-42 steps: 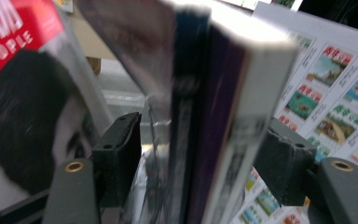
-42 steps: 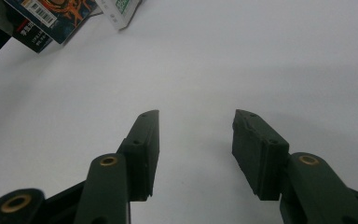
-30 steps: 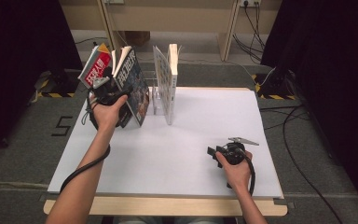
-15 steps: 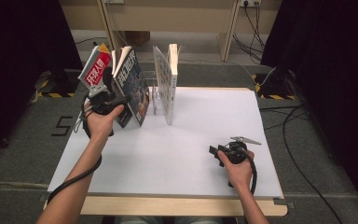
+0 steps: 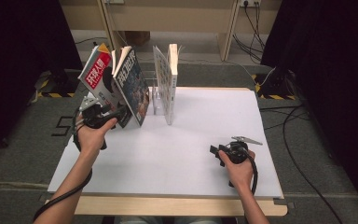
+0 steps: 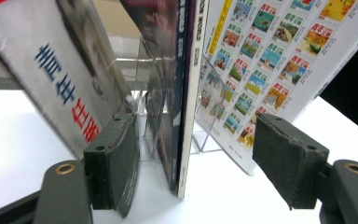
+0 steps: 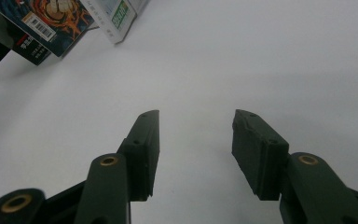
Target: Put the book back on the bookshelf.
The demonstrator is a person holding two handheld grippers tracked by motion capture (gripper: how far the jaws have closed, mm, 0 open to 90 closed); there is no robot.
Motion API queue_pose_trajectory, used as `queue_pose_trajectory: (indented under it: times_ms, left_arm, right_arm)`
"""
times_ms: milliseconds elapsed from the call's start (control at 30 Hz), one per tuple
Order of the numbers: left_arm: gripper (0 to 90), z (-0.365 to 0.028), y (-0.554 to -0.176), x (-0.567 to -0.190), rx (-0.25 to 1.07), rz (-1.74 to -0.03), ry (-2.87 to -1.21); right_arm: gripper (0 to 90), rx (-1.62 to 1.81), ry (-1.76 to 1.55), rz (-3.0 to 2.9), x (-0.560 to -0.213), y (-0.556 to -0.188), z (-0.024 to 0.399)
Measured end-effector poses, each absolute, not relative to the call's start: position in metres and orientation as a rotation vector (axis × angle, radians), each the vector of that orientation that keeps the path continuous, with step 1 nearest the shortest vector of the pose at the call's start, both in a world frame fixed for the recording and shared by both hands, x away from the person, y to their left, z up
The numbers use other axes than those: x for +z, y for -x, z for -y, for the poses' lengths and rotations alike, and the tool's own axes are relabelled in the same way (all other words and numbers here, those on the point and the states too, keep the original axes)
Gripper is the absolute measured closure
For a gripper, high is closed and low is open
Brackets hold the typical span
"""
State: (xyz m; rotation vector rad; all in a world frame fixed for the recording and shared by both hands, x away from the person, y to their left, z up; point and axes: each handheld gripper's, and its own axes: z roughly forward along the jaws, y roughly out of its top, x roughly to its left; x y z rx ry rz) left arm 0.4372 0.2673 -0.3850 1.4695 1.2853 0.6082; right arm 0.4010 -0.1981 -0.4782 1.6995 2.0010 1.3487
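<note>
High view: the left hand-held gripper (image 5: 103,113) sits open at the foot of the dark magazine (image 5: 131,84) leaning in the clear rack (image 5: 156,95); the right hand-held gripper (image 5: 223,151) idles open over bare worktop (image 5: 191,149). Left gripper view: the magazine's lower edge (image 6: 182,140) stands between the spread jaws, so I'd center on it and close squarely before lifting. Right gripper view: the jaws are apart and empty, with book corners (image 7: 51,28) well ahead.

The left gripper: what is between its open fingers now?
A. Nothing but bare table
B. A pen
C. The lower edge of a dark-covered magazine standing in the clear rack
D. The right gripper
C: in the left gripper view the left gripper is open, with the dark-covered magazine standing on edge between its fingers.
</note>
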Motion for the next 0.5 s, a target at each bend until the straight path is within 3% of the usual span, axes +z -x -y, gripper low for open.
queue_pose_trajectory:
  times_ms: [500]
  left_arm:
    - [29.7, -0.295, -0.402, -0.403, 0.619, -1.325, -1.462]
  right_arm:
    - [52.5, 1.337, -1.672, -1.995, -0.473, -0.395, 0.195]
